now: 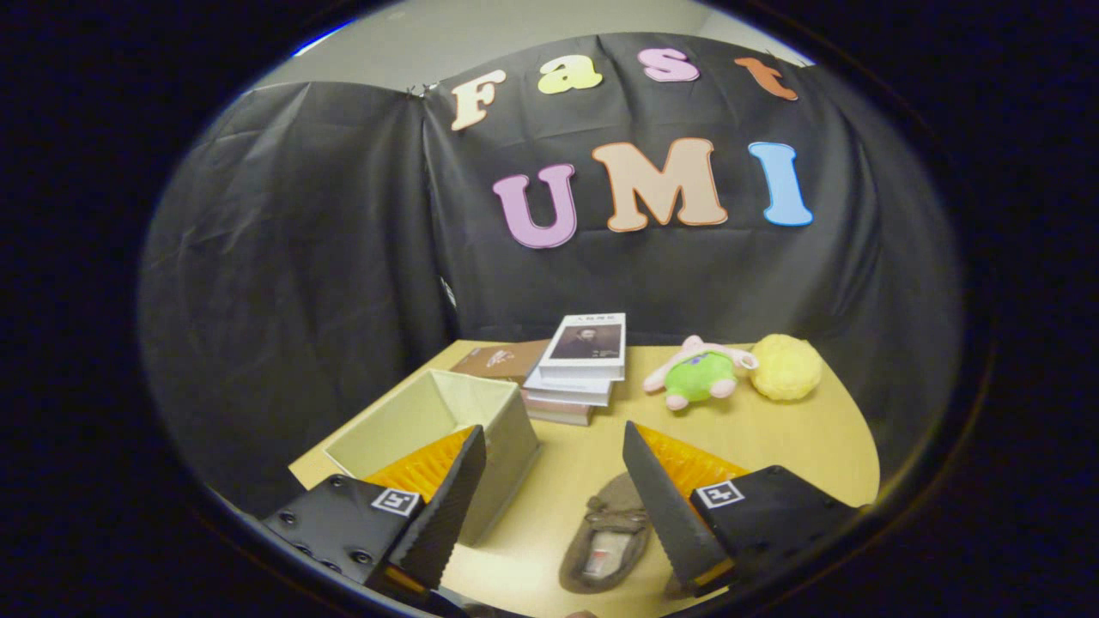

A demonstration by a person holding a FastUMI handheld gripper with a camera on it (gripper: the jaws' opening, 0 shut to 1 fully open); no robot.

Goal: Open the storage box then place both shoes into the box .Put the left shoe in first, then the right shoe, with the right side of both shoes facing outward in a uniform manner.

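- The gripper (pixel 549 468) has its fingers spread apart, grasping nothing.
- 1 brown shoe (pixel 605 536) lies between them.
- The box (pixel 506 442) sits open, beige.

A staged recording booth: black cloth (pixel 326 257) walls a small wooden surface (pixel 798 438), with plain room wall (pixel 481 43) at the top.

Dim booth, soft overhead light (edges bow strongly).
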